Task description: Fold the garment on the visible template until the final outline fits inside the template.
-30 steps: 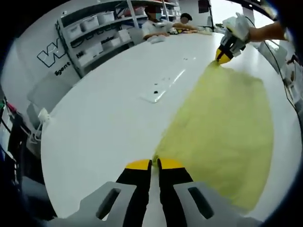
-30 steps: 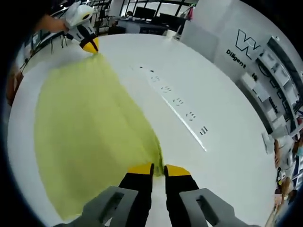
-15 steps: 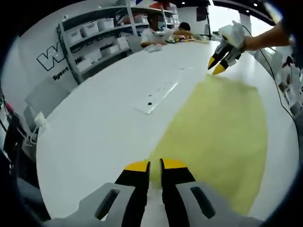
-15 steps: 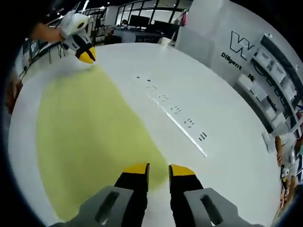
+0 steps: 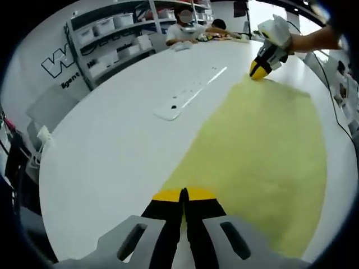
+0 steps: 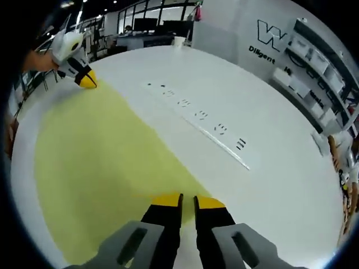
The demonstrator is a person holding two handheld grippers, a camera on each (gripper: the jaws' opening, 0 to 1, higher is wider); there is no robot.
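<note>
Yellow garment [image 5: 263, 145] lies spread flat on the white counter [image 5: 118, 140]; in the right gripper view the same garment [image 6: 101, 174] covers the near-left part of the counter [image 6: 269, 129].

Left hand-held gripper [image 5: 183, 195]: I read its yellow tips as pressed together, sitting right at the near corner of the cloth. Whether fabric is pinched between them, I cannot tell. The same gripper appears far off in the right gripper view [image 6: 87, 80], tips on the far corner of the garment there.

Right hand-held gripper [image 6: 188, 199]: a narrow gap between the tips, resting at the near edge of the cloth; grip on fabric is unclear from here. In the left gripper view it shows at the far corner [image 5: 258, 70], held by a person's hand, tips down on the cloth.

A long clear strip [image 6: 210, 131] with dark markings lies on the counter beside the garment, apart from it; I see it in the left gripper view too [image 5: 188, 101].

Shelving with bins [image 5: 112, 39] stands by the wall. People [image 5: 193, 28] sit at the counter's far end.
</note>
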